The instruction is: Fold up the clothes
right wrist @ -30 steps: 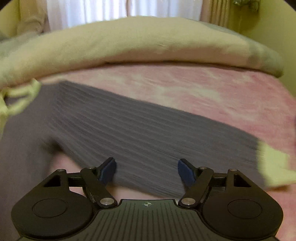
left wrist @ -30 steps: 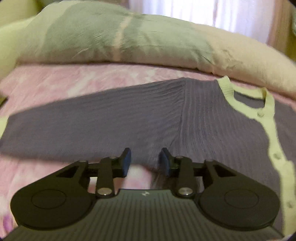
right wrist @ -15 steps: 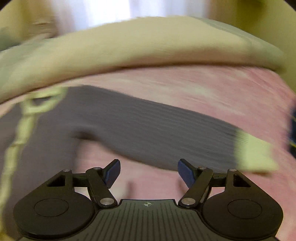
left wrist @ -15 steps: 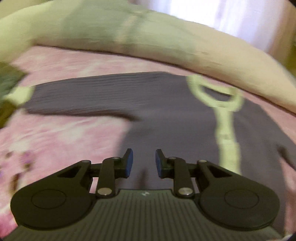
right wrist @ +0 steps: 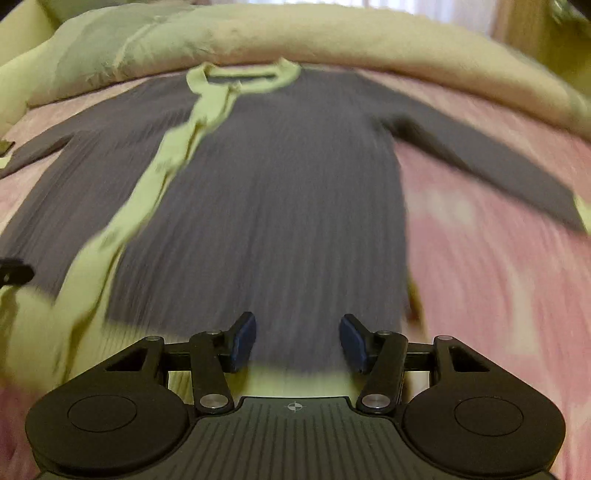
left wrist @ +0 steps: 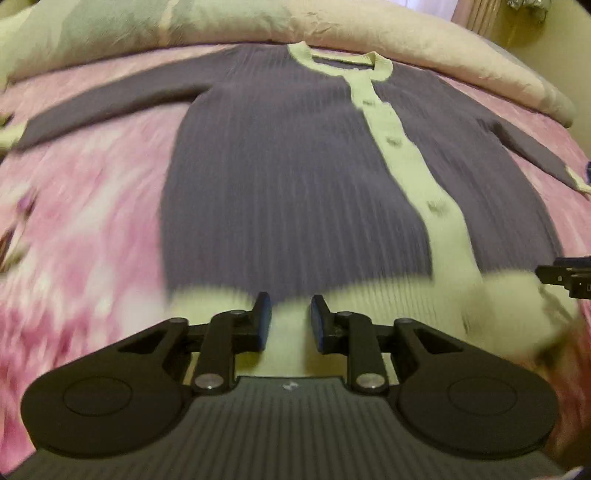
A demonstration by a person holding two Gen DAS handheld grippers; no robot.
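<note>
A bed (left wrist: 92, 206) under a mottled pink cover carries a ribbed purple cardigan (left wrist: 288, 177) with pale green trim, spread flat, its hem beneath the narrowly parted, empty left hand-held gripper (left wrist: 287, 321) and the wider, closing, empty right hand-held gripper (right wrist: 297, 341).

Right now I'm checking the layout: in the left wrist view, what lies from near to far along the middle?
Left gripper → pale hem band → purple ribbed body of the cardigan → pale collar → rolled duvet.
</note>
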